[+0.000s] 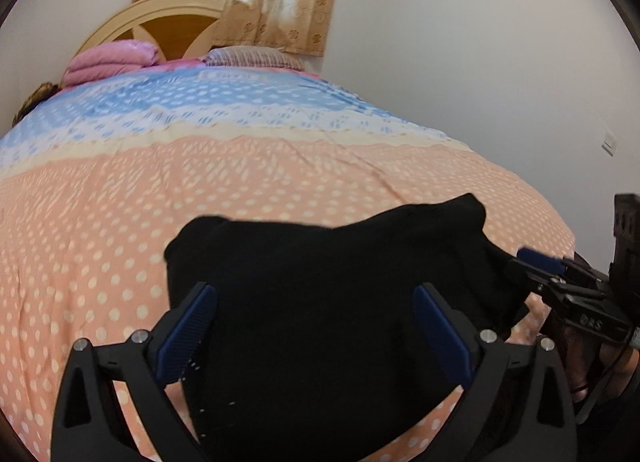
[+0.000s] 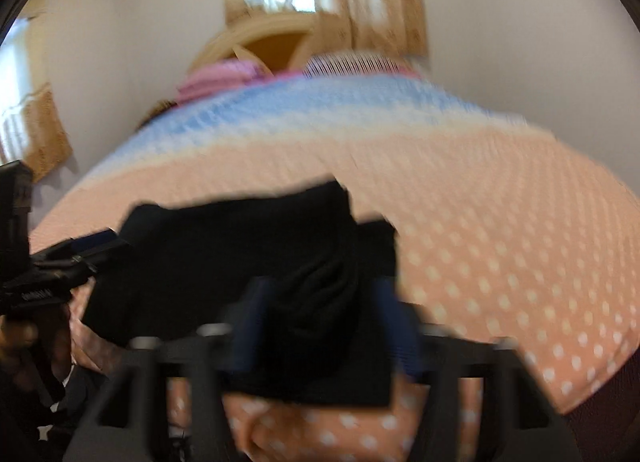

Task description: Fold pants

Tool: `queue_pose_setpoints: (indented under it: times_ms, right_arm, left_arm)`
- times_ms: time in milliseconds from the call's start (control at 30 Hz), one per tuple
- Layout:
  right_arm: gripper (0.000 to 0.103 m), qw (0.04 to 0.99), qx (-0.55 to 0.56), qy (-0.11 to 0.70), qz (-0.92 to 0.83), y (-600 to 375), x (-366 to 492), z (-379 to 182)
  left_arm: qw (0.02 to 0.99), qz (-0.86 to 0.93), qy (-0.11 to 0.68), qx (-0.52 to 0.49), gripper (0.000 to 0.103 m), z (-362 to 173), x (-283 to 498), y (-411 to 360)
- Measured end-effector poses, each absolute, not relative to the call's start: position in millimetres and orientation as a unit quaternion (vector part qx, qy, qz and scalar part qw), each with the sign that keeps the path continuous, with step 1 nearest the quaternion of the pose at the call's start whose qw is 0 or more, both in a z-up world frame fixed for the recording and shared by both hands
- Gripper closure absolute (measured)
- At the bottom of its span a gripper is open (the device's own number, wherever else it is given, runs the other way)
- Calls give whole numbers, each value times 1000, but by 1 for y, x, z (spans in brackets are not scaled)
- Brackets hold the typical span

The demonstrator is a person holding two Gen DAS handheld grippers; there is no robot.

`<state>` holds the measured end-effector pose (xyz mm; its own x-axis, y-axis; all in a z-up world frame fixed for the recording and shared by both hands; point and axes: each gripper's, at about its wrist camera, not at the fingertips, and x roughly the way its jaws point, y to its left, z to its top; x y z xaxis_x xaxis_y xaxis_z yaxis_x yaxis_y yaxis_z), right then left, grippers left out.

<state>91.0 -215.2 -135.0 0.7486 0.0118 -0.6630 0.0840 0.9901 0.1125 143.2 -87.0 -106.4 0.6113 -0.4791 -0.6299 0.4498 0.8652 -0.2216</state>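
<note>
One pair of black pants (image 1: pixel 320 302) lies bunched in a rough folded heap at the near edge of the bed, on the peach, white-dotted part of the bedspread (image 1: pixel 280 182). In the left wrist view the heap fills the lower middle, with its far edge running from about ten o'clock to one o'clock.

The left gripper (image 1: pixel 316 326) hangs over the near part of the pants with its jaws spread wide, one blue pad on each side of the cloth and no fabric pinched between them. The right gripper (image 2: pixel 324 326) is clenched on a thick fold of the pants; in the blurred right wrist view the black cloth rises in a ridge between the two blue pads. From the left wrist view that same gripper comes in at three o'clock, its tip touching the right edge of the heap.

Beyond the pants the bedspread changes to a cream band and then to a blue and white pattern. At the head of the bed, toward eleven o'clock, sit a pink quilt (image 1: pixel 112 60) and a striped pillow (image 1: pixel 250 56) against a rounded wooden headboard (image 1: pixel 160 22). A tan curtain (image 1: pixel 276 2) hangs at twelve o'clock over a bright window.
</note>
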Motion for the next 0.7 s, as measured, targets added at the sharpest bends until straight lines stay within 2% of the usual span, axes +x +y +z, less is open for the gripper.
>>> queue_pose_setpoints:
  times_ms: [33, 267, 500, 533, 600, 633, 700]
  right_arm:
    - [94, 926, 85, 367, -12, -221, 89, -140]
    - [95, 911, 144, 386, 2, -252, 69, -158]
    - [94, 919, 114, 378, 1, -246, 65, -143]
    - [91, 923, 118, 368, 0, -248, 71, -137]
    - [50, 929, 142, 341, 13, -253, 78, -122]
    - [24, 931, 152, 332, 24, -255, 81, -117]
    - [23, 932, 159, 323, 38, -254, 96, -112]
  left_arm:
    - [898, -255, 358, -21, 2, -109, 144, -87]
    - [903, -241, 355, 14, 1, -123, 143, -85]
    - [900, -250, 358, 15, 0, -126, 140, -83]
    - [900, -251, 357, 14, 0, -125, 139, -83]
    - [899, -252, 358, 11, 0, -126, 140, -84]
    - [899, -253, 358, 11, 0, -126, 139, -84]
    - [899, -255, 357, 10, 0, -126, 137, -84]
